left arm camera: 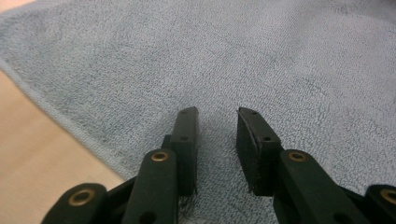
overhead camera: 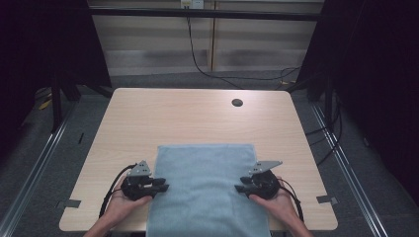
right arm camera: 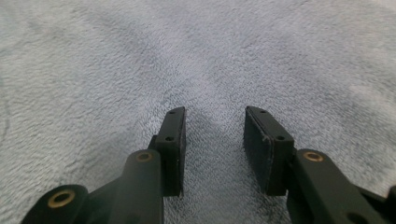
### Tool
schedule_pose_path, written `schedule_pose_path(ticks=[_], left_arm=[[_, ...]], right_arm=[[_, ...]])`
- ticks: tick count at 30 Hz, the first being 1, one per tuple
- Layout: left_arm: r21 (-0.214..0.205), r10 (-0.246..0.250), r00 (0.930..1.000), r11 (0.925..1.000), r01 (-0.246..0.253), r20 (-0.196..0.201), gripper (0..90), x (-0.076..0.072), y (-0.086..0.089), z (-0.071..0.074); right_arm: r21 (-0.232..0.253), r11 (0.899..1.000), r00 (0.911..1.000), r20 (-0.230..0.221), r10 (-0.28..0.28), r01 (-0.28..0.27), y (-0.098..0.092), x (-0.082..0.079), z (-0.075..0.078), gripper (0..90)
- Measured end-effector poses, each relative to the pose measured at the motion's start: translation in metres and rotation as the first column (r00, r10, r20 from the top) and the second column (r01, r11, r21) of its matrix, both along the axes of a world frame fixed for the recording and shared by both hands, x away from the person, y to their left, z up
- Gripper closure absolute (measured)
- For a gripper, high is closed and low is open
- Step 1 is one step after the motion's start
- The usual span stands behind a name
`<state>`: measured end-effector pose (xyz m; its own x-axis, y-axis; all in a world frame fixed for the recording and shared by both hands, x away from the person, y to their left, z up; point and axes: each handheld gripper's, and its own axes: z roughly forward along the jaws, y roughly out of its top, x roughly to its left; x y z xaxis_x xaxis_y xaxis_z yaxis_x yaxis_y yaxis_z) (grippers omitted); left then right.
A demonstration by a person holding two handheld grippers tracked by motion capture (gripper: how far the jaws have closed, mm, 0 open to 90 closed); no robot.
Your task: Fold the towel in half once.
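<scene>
On the near half of the wooden table lies a light blue towel, spread flat, its near end running out of the high view at the bottom edge. From above, the left gripper sits at the towel's left edge and the right gripper at its right edge, each cupped in a hand, the tips pointing inward toward each other over the cloth.

From the left gripper's own camera, the left gripper has its jaws apart with bare terry cloth between them, nothing grasped; the towel's hemmed edge and a strip of table show at the left of that view. The right gripper view shows the right gripper likewise released, jaws parted over plain towel.

Whether the tips press the cloth or hover just above it is hard to tell. The person's forearms are cut off at the bottom of the high view.

A round hole sits near the table's far right corner. Dark curtains flank the table, grey floor surrounds it, and a black cable hangs down the pale back wall.
</scene>
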<state>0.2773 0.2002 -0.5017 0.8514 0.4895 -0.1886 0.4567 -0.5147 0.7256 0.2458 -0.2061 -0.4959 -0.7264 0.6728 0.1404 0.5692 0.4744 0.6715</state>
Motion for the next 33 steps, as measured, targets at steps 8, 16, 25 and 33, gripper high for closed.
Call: schedule_pose_path(ticks=[8,16,25,33], left_arm=[[-0.048,-0.025,0.9991,0.9986,0.023,-0.034,67.8,0.002,0.003,-0.003],[-0.050,-0.024,0.9991,0.9985,0.022,-0.036,66.3,0.002,0.002,-0.003],[-0.028,0.061,0.9980,0.9977,-0.061,-0.018,55.4,0.022,-0.006,0.011],[-0.033,0.167,0.9859,0.9856,-0.166,0.019,54.0,0.070,-0.016,0.016]], right_arm=[[0.079,0.995,0.9973,0.035,-0.065,0.062,-0.025,0.013,0.015,54.8],[0.022,0.978,0.9764,0.052,-0.210,0.209,-0.040,0.088,0.002,45.6],[-0.035,0.978,0.9750,0.093,-0.202,0.206,-0.033,0.094,-0.008,65.4],[-0.032,0.983,0.9803,0.092,-0.175,0.178,-0.028,0.090,-0.007,84.5]])
